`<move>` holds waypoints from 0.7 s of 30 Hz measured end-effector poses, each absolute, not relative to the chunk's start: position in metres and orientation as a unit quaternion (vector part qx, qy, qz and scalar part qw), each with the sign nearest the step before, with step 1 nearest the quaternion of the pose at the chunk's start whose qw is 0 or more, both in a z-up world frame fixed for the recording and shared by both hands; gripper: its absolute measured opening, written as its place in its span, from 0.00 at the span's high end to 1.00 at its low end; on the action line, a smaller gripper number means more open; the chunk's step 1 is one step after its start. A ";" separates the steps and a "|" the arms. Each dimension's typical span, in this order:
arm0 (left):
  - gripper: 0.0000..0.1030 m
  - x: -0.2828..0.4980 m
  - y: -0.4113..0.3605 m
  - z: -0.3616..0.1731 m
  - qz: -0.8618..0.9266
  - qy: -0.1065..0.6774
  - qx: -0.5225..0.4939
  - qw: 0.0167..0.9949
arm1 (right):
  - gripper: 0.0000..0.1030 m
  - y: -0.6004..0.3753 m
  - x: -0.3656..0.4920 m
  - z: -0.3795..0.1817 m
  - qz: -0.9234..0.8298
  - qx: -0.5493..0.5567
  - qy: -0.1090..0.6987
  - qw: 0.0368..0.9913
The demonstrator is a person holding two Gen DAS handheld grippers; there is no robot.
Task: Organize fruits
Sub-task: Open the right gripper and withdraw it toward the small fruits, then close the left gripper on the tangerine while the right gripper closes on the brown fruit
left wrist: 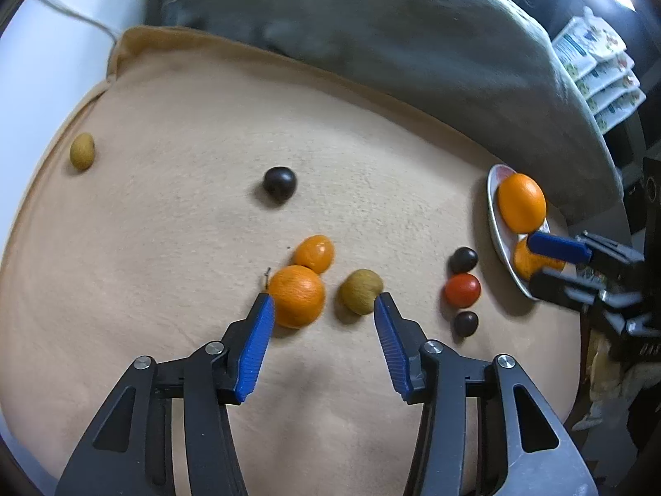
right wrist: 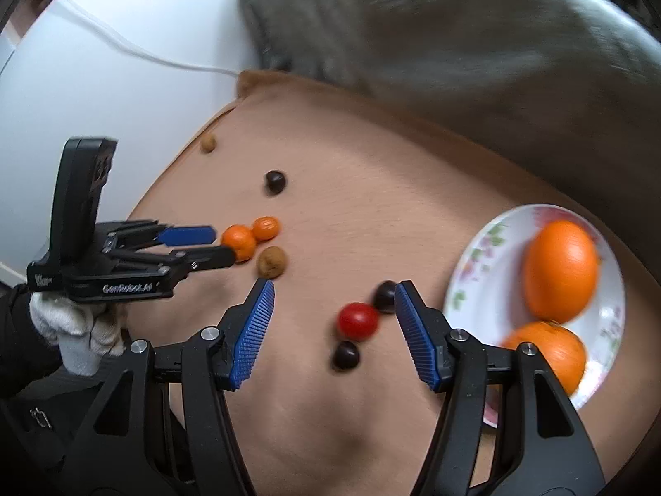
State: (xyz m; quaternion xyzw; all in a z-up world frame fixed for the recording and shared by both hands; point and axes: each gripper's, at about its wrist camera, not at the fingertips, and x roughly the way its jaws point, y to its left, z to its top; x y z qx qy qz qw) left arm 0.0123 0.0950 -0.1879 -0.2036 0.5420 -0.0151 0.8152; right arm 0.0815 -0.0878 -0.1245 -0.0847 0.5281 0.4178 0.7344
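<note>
My left gripper (left wrist: 324, 301) stands open over the tan cloth (left wrist: 186, 227), pointing down. Just past its tips lie a large orange (left wrist: 296, 295) by the left finger and a brown kiwi (left wrist: 360, 291) by the right one. A small mandarin (left wrist: 315, 253) touches the orange behind. My right gripper (right wrist: 334, 287) is open too, with a red tomato (right wrist: 357, 320) and two dark plums (right wrist: 385, 295) (right wrist: 345, 355) lying between its fingers. To their right, a flowered plate (right wrist: 475, 256) carries two oranges (right wrist: 562, 268) (right wrist: 549, 351).
A second kiwi (left wrist: 82, 151) lies near the cloth's far left edge and a lone dark plum (left wrist: 279, 182) sits mid-cloth. A grey blanket (left wrist: 372, 41) bounds the far side. A white cable (right wrist: 124, 45) crosses the white surface on the left. Printed packs (left wrist: 595, 70) stack at the far right.
</note>
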 end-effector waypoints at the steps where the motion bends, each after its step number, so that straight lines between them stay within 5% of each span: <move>1: 0.56 0.013 0.097 -0.190 -0.014 0.544 -0.208 0.813 | 0.38 -0.082 0.080 -0.126 0.425 -0.089 0.529 0.729; 4: 0.63 0.015 0.102 -0.196 -0.014 0.548 -0.214 0.808 | 0.38 -0.071 0.078 -0.130 0.439 -0.097 0.531 0.718; 21: 0.63 0.020 0.110 -0.217 -0.021 0.562 -0.243 0.790 | 0.48 -0.030 0.070 -0.153 0.486 -0.134 0.545 0.670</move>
